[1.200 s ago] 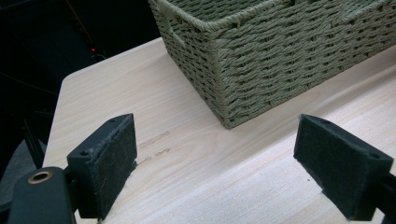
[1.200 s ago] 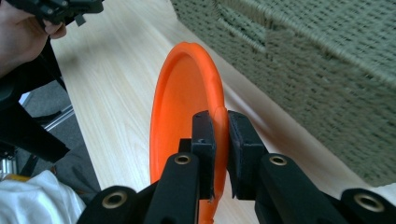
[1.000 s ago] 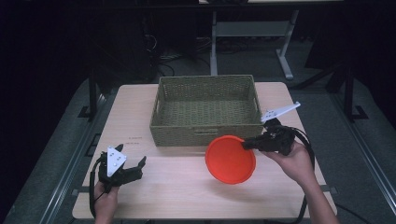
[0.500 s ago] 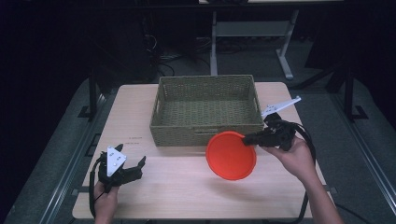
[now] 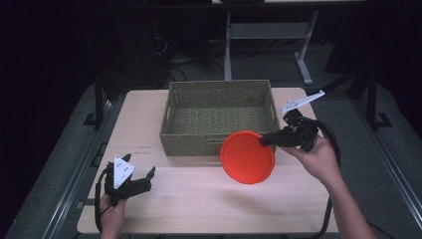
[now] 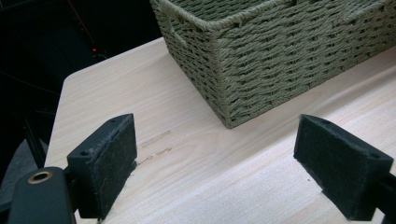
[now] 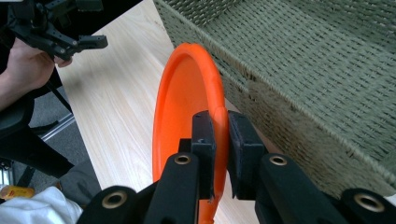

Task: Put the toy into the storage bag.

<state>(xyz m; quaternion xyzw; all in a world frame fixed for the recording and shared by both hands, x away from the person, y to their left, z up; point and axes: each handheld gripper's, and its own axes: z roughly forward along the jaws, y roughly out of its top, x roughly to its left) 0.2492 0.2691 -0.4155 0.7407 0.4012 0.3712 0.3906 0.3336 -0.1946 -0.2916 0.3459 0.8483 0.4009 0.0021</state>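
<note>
Basket (image 5: 219, 117) blocks the table's (image 5: 164, 199) far middle; near half lies open.

Left gripper (image 6: 215, 172): jaws spread wide above the wooden table (image 6: 187, 154); woven basket (image 6: 280, 56) corner stands ahead.

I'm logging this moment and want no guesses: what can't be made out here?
- Plate underside: faces away in the high view; right gripper view sees it edge-on.
- Basket near inner wall: hidden by its rim.
- Left gripper view: basket cropped by the frame.
</note>
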